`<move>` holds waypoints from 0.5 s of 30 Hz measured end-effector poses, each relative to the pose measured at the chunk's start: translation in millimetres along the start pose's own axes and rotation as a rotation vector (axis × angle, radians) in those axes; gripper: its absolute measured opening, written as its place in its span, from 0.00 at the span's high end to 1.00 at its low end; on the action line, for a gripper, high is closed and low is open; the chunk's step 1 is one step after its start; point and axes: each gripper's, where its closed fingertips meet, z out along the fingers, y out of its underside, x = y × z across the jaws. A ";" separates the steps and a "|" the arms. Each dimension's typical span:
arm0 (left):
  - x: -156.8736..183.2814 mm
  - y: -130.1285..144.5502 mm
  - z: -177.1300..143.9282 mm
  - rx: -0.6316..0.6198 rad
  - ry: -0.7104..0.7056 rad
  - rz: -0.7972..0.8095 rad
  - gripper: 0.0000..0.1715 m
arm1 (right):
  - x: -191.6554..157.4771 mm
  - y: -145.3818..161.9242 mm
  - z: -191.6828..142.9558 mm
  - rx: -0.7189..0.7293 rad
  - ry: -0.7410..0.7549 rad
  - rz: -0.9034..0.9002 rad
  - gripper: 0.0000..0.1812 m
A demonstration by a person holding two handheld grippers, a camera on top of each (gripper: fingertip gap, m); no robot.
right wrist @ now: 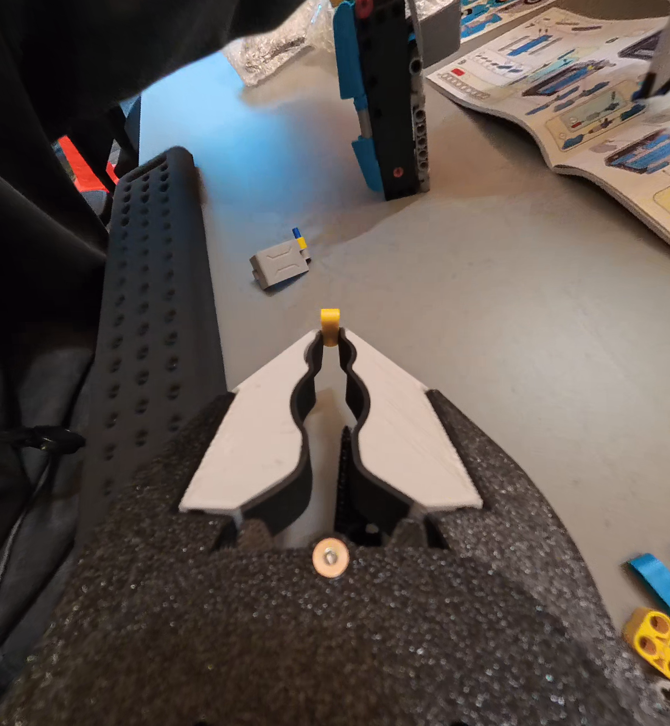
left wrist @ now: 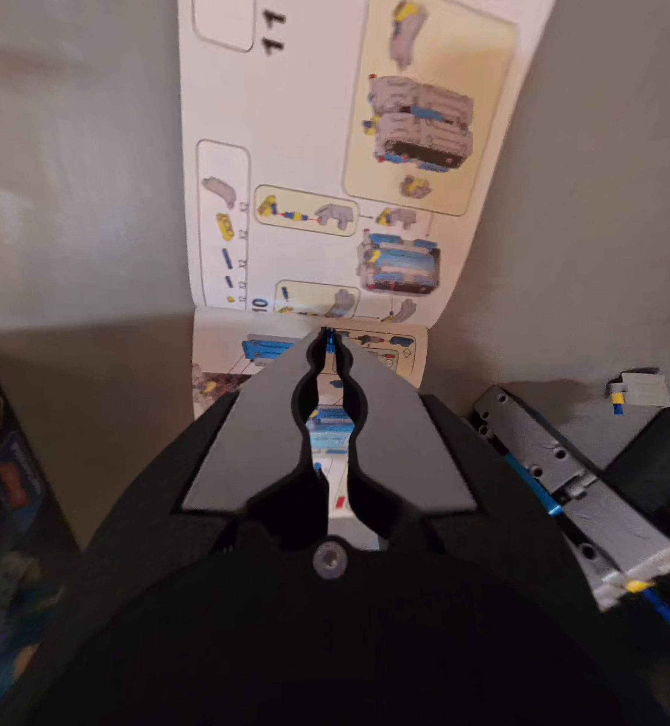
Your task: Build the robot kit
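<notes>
The left gripper has its jaws closed on a small blue pin, pinched only at the very tips, so that most of the short piece stays free and visible in front of them. It hangs over the open instruction booklet, which lies on the grey surface with its far page curling up, probably so that the drawn steps can be read while the parts are in hand. The right gripper likewise has its jaws closed on a small yellow piece, which stands up from the tips with its rounded end free, a hold that seems to leave that end ready for joining. Ahead of it on the surface lies a small grey panel with a yellow and blue pin at one corner, apart from everything else. Farther off the partly built model, black with blue and grey sides, stands on its end, near the edge of the booklet. At the lower right of the right wrist view a yellow angled beam and a blue strip lie close together, as loose parts kept in reach, and a black perforated pad lies along the left side
</notes>
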 end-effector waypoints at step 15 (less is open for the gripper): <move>128.9 -0.3 -193.5 1.483 0.663 0.051 0.99 | 53.8 -215.1 -22.6 0.849 -0.197 0.211 0.97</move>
